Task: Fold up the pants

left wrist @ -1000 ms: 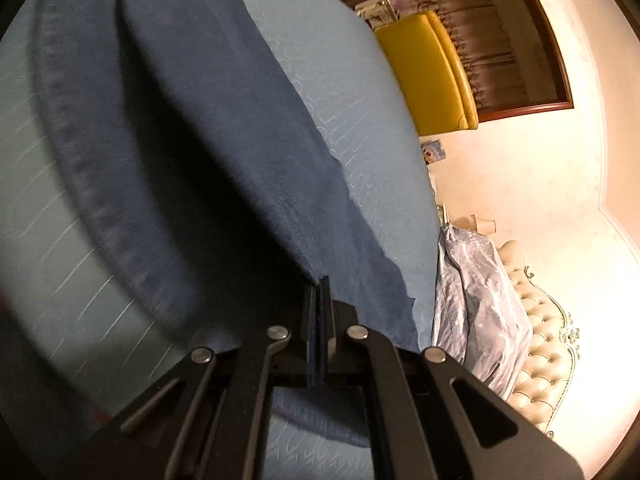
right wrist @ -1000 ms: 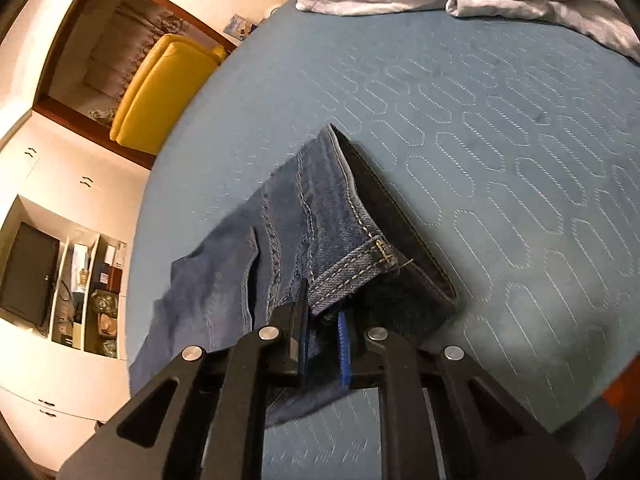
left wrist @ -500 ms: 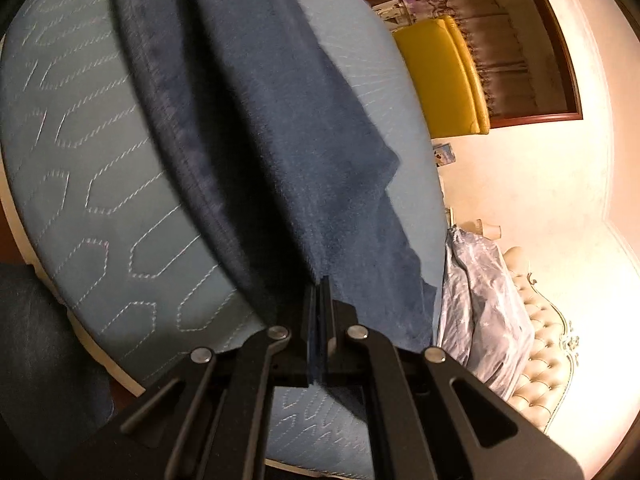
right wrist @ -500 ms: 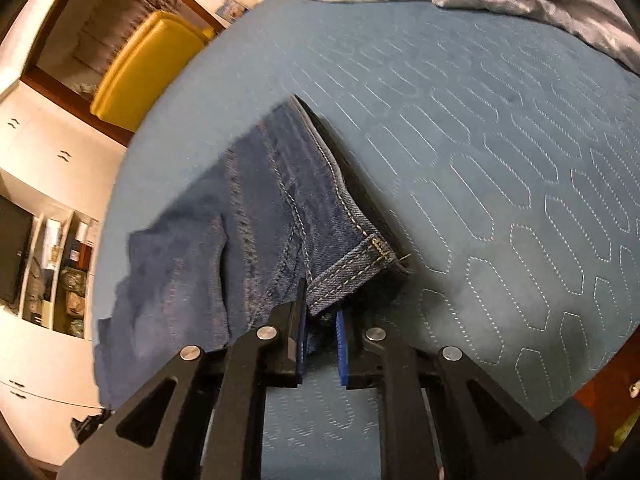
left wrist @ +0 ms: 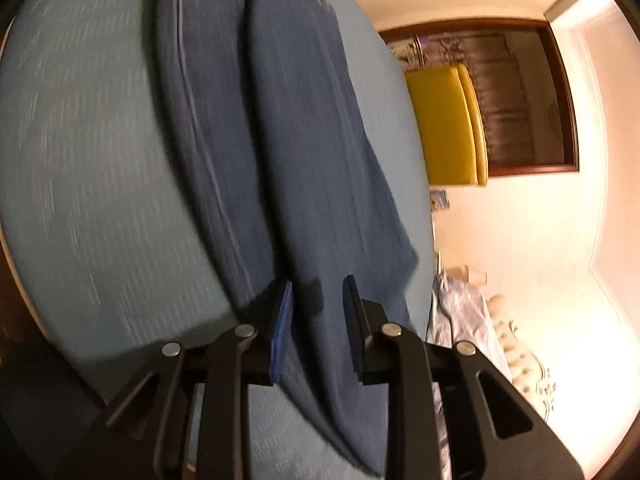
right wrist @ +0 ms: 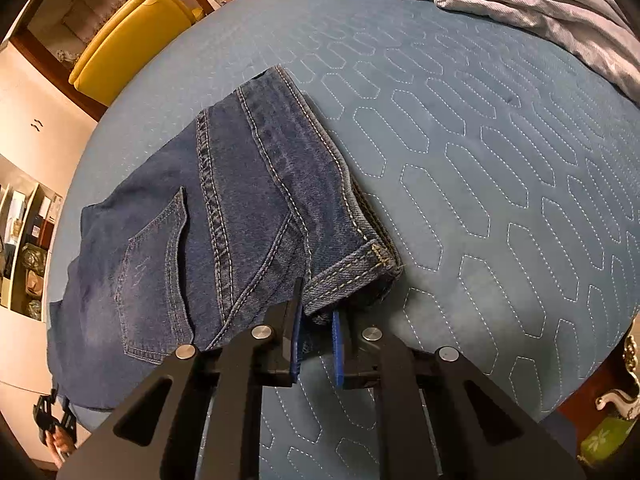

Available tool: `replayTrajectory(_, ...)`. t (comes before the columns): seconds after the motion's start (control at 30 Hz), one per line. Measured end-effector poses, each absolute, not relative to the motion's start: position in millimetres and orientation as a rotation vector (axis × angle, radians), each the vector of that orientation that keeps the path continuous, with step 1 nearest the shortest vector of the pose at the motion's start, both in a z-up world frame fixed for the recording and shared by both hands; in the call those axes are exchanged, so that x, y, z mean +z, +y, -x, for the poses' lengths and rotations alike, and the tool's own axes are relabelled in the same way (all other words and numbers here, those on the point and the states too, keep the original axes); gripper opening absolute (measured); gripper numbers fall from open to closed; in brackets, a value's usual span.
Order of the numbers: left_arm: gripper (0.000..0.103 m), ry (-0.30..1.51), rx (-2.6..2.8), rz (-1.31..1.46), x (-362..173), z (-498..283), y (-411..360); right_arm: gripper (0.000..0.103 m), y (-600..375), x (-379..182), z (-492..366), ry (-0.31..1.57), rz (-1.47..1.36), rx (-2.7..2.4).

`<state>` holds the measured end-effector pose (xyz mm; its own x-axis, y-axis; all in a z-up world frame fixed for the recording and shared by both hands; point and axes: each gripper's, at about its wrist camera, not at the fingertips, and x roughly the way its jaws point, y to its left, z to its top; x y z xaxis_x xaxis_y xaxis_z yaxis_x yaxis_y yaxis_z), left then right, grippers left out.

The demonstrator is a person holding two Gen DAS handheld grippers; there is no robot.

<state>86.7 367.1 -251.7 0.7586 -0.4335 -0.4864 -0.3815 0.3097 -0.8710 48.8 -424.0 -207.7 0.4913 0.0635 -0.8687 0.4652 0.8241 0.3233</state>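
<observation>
Jeans (right wrist: 224, 216) stretch from the right claw (right wrist: 316, 332), pinching their waistband corner at lower centre, toward upper left; left claw (left wrist: 318, 312) just opened, denim loose between.

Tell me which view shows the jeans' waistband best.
The right wrist view: the waistband is sharp, stitching visible, lying on the bed just ahead of the right tongs. The left wrist view shows only blurred legs, no waistband.
</observation>
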Motion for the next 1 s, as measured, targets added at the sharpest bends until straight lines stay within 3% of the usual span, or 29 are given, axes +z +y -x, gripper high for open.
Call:
replayTrajectory(0.27,0.021,0.716,0.077,1.347,-253.5,-124.3,451.7,0.008,-411.0,-209.4,-62.1,1.058,-0.551,-0.285)
replayTrajectory(0.33,0.007,0.728,0.103,1.341,-254.3,-132.1,465.6,0.008,-405.7,-208.3,-64.2,1.062,-0.545,-0.291)
replayTrajectory(0.4,0.003,0.741,0.094,1.352,-249.9,-135.6,472.9,0.008,-406.4,-208.1,-63.2,1.066,-0.543,-0.293)
replayTrajectory(0.53,0.003,0.645,0.097,1.221,-202.1,-103.4,460.7,0.008,-409.8,-208.3,-63.7,1.064,-0.553,-0.282)
replayTrajectory(0.73,0.005,0.682,0.127,1.344,-258.2,-74.1,470.0,0.008,-413.1,-207.5,-64.6,1.071,-0.548,-0.269)
replayTrajectory(0.77,0.008,0.668,0.137,1.337,-256.6,-73.2,471.9,0.008,-414.1,-208.2,-64.1,1.07,-0.556,-0.265)
replayTrajectory(0.8,0.022,0.653,0.129,1.343,-255.4,-73.9,475.0,0.008,-414.7,-209.1,-63.8,1.069,-0.561,-0.264)
replayTrajectory(0.83,0.027,0.637,0.117,1.352,-255.0,-71.7,479.5,0.008,-415.4,-209.7,-62.7,1.069,-0.559,-0.265)
replayTrajectory(1.0,0.025,0.59,0.146,1.403,-252.2,-75.5,508.0,0.008,-416.3,-210.0,-60.4,1.064,-0.557,-0.27)
